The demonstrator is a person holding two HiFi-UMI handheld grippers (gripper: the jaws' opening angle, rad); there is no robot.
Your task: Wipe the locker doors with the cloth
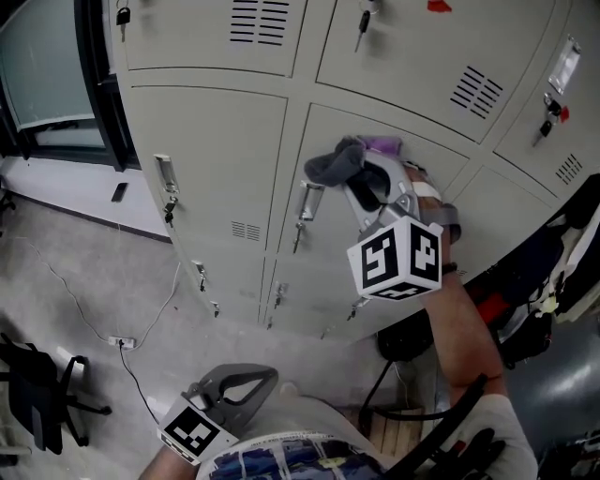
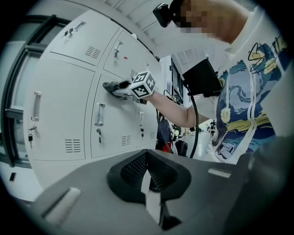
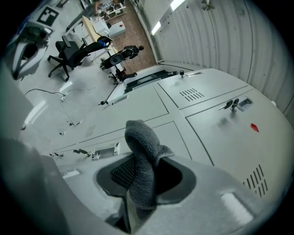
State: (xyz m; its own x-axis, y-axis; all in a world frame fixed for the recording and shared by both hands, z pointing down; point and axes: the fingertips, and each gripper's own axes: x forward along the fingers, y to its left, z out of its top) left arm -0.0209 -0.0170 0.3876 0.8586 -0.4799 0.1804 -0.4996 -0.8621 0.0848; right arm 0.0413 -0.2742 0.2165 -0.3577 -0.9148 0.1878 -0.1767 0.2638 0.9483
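Observation:
A grey cloth (image 1: 337, 162) is bunched between the jaws of my right gripper (image 1: 361, 178), which is shut on it and holds it against a pale grey locker door (image 1: 394, 206). In the right gripper view the cloth (image 3: 143, 165) sticks up out of the right gripper (image 3: 138, 193), close to the door panel (image 3: 138, 114). My left gripper (image 1: 246, 382) hangs low by the person's body, away from the lockers. In its own view the left gripper (image 2: 148, 183) is shut with nothing in it, and the cloth (image 2: 112, 86) shows far off on the door.
The bank of lockers (image 1: 206, 178) has metal handles (image 1: 309, 202) and keys (image 1: 361, 28) sticking out. A cable and power strip (image 1: 122, 342) lie on the floor. An office chair (image 1: 37, 394) stands at lower left. Bags (image 1: 525, 300) sit at the right.

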